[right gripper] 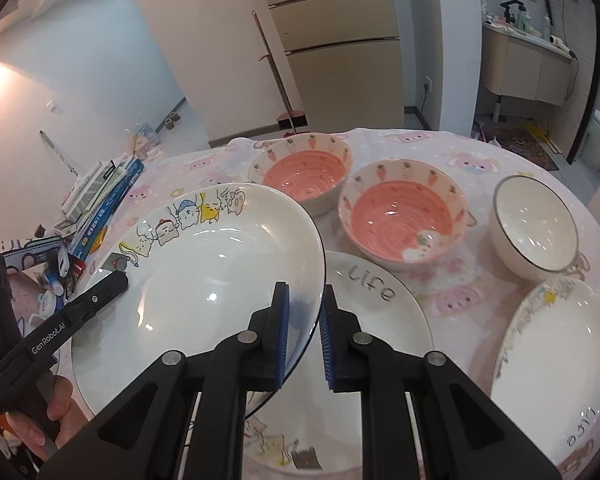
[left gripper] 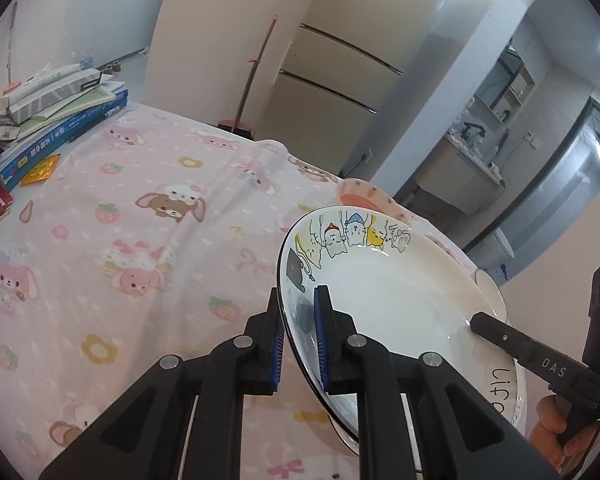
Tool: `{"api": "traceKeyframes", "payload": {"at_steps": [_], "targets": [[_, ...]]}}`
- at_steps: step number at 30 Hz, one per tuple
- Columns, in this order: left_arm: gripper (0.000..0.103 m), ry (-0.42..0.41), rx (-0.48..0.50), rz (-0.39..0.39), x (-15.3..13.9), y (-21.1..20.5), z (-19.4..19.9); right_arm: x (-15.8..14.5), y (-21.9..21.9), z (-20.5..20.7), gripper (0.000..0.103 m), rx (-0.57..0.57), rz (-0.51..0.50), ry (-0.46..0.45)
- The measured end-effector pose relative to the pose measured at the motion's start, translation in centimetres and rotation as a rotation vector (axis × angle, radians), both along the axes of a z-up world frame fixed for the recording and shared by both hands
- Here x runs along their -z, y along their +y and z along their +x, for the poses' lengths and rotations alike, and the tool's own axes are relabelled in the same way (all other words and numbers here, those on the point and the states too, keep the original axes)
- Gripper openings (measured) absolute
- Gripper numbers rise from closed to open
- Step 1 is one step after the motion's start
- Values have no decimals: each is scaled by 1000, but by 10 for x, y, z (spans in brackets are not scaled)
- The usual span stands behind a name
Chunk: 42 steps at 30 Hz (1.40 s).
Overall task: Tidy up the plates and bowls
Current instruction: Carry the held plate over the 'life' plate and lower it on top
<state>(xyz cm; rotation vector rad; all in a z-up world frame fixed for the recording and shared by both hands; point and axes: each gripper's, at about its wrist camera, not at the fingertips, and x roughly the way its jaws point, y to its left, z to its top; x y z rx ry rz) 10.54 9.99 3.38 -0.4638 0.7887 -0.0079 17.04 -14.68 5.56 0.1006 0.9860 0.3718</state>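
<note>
A white cartoon-cat plate [left gripper: 384, 304] [right gripper: 216, 276] is held tilted above the table. My left gripper [left gripper: 300, 312] straddles its left rim, jaws close on either side; it also shows in the right wrist view [right gripper: 112, 280]. My right gripper [right gripper: 304, 308] straddles its right rim; it also shows in the left wrist view [left gripper: 476, 318]. Under it lies a white "Life" plate [right gripper: 380, 312] [left gripper: 508, 396]. A third white plate [right gripper: 556, 364] lies at right. Two pink carrot bowls [right gripper: 304, 174] [right gripper: 400, 216] and a white bowl [right gripper: 536, 224] stand behind.
The table wears a pink cartoon-print cloth [left gripper: 120, 240]. A stack of books and boxes [left gripper: 56, 116] [right gripper: 104, 196] sits at the far left edge with small clutter. A fridge [right gripper: 336, 48] and a broom [right gripper: 276, 72] stand beyond the table.
</note>
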Motion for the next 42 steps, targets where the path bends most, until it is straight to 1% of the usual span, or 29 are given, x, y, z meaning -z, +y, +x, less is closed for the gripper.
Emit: {"api": "traceKeyframes", "payload": {"at_steps": [5, 9, 13, 20, 24, 29, 34, 42], "targets": [[15, -8, 43, 26, -8, -22, -13, -7, -21, -19, 14, 31, 0, -5], [16, -20, 83, 53, -8, -39, -22, -6, -36, -31, 14, 54, -3, -11], [16, -19, 119, 74, 2, -50, -24, 4, -46, -38, 14, 70, -6, -12], [17, 18, 149, 72, 33, -57, -20, 38, -56, -35, 14, 92, 9, 40], [17, 8, 165, 95, 43, -62, -21, 49, -56, -37, 14, 98, 6, 31], [17, 0, 178, 104, 50, -67, -20, 57, -59, -38, 14, 110, 11, 29], [17, -7, 186, 113, 57, -69, -19, 62, -58, -40, 14, 116, -7, 12], [18, -28, 188, 147, 60, -74, -19, 67, -58, -41, 15, 118, -17, -18]]}}
